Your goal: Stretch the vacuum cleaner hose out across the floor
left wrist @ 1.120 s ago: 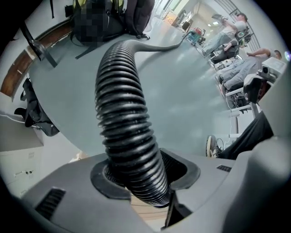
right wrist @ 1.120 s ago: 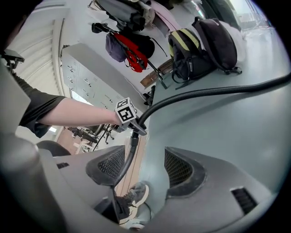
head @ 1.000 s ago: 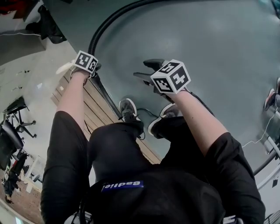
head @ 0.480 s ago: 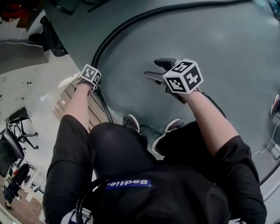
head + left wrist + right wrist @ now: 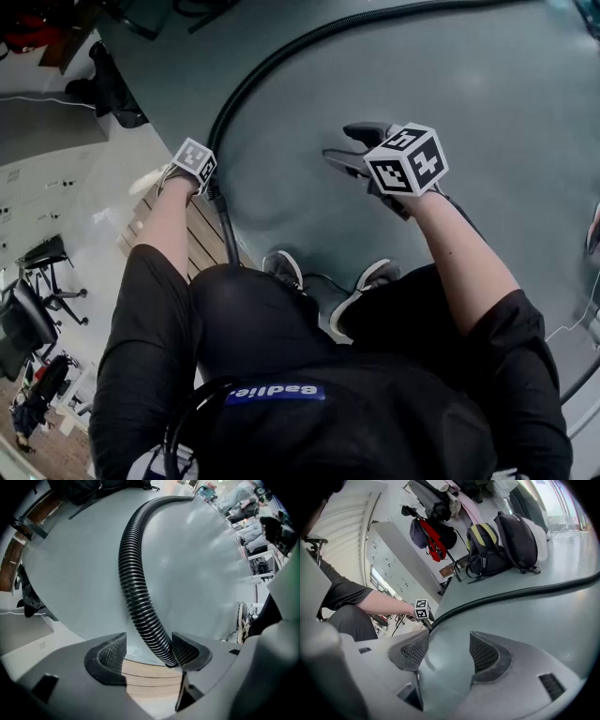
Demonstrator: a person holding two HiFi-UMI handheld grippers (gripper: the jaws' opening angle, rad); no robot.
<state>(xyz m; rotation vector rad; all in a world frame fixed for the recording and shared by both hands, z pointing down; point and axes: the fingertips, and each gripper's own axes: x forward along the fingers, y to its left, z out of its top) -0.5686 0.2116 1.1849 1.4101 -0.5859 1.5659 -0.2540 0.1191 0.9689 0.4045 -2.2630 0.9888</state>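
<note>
**A:** So, what does the camera on the left tongs (image 5: 149, 651) show that the head camera misses?

**B:** The gap between the jaws. From above, those tongs sit under their marker cube (image 5: 195, 159) and the jaws are hard to read. Up close, the hose (image 5: 136, 588) runs between them. It lies against the pad at the view's right, with open space to the other pad. The jaws have just been opening and now stand wide, not squeezing it.

**A:** And below the tips?

**B:** There are wooden boards (image 5: 150, 677) right under them, at the edge of the grey floor (image 5: 197, 573). From the tips the hose bends away over that floor in one long curve.

**A:** What about the right tongs (image 5: 445, 653)?

**B:** They are wide apart too, with only floor between the jaws. The hose passes well beyond their tips. Only their camera shows the backpacks (image 5: 506, 543) and hanging clothes (image 5: 431, 536) on the far side of the hose. The head camera alone shows the person's shoes (image 5: 281, 265), between the two tongs and nearer the body.
</note>
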